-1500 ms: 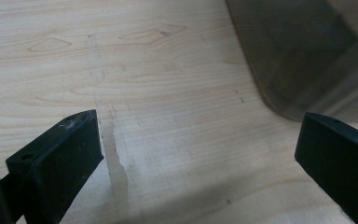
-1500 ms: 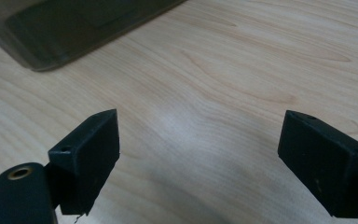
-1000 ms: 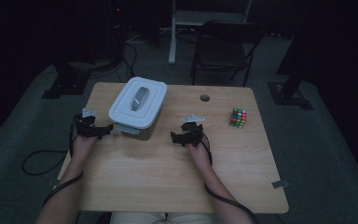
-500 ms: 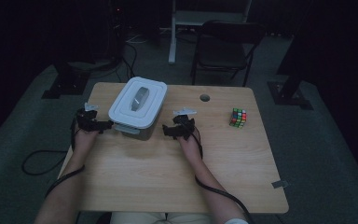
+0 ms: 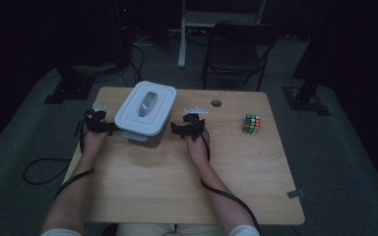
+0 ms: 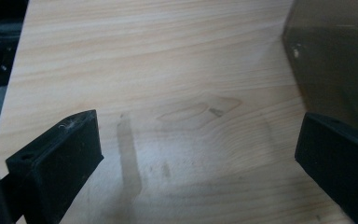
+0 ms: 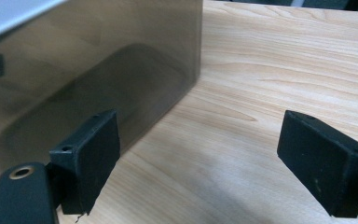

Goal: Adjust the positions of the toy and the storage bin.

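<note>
Now both my hand-held grippers, left (image 5: 109, 128) and right (image 5: 175, 129), flank the box (image 5: 145, 114), jaws spread; next I must close in on its sides.

Box flanked by two grippers on the table

In the high view, the lidded box (image 5: 144, 114) sits left of centre on the table (image 5: 177, 177), toward its far edge. The left gripper (image 5: 109, 127) lies at the box's left side, the right gripper (image 5: 173, 130) just right of it. The puzzle cube (image 5: 251, 123) stands well apart, right of centre; a chair (image 5: 236, 46) stands behind the table, at upper centre.
</note>
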Available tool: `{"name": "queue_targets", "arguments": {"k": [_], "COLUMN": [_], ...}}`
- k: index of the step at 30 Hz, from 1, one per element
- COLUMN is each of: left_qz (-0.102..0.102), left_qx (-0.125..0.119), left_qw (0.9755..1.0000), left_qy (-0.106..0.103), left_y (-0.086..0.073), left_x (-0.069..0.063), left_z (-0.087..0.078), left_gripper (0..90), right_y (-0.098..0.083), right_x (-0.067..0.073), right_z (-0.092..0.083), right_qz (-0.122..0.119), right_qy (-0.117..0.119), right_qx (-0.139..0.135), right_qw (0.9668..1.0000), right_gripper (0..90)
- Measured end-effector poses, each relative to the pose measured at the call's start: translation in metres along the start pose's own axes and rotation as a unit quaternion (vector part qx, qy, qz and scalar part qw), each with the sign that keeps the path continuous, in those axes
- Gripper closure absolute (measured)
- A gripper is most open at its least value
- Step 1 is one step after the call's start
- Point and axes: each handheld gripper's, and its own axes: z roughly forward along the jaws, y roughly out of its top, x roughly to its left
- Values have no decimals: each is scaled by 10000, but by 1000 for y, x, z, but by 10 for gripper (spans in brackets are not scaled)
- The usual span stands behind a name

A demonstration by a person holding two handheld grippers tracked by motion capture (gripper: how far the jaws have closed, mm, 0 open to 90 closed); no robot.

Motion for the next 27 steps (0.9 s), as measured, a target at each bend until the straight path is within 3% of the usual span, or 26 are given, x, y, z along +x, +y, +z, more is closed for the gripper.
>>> {"name": "queue_targets", "arguments": {"k": [6, 11, 17, 20, 27], "left_qz": [-48, 1, 39, 35, 78], "left_qx": [-16, -2, -77, -56, -11], "left_qw": [10000, 9999, 9994, 9992, 9984], "left_qy": [-85, -124, -328, -384, -551], "left_y": [5, 4, 6, 7, 8], "left_x": [-5, -12, -24, -27, -36], "left_z": [1, -2, -6, -6, -4], "left_gripper": [12, 12, 12, 12, 12], "right_y": [-1, -5, -2, -2, -4], "right_x": [2, 2, 2, 2, -6], "right_z": [8, 12, 8, 6, 3], "right_qz": [-219, -223, -317, -486, -593], "right_qy": [-151, -137, 16, -83, 113], "right_qx": [153, 200, 62, 82, 127], "right_qw": [9995, 9995, 9995, 9988, 9981], "right_gripper": [128, 128, 133, 136, 149]}}
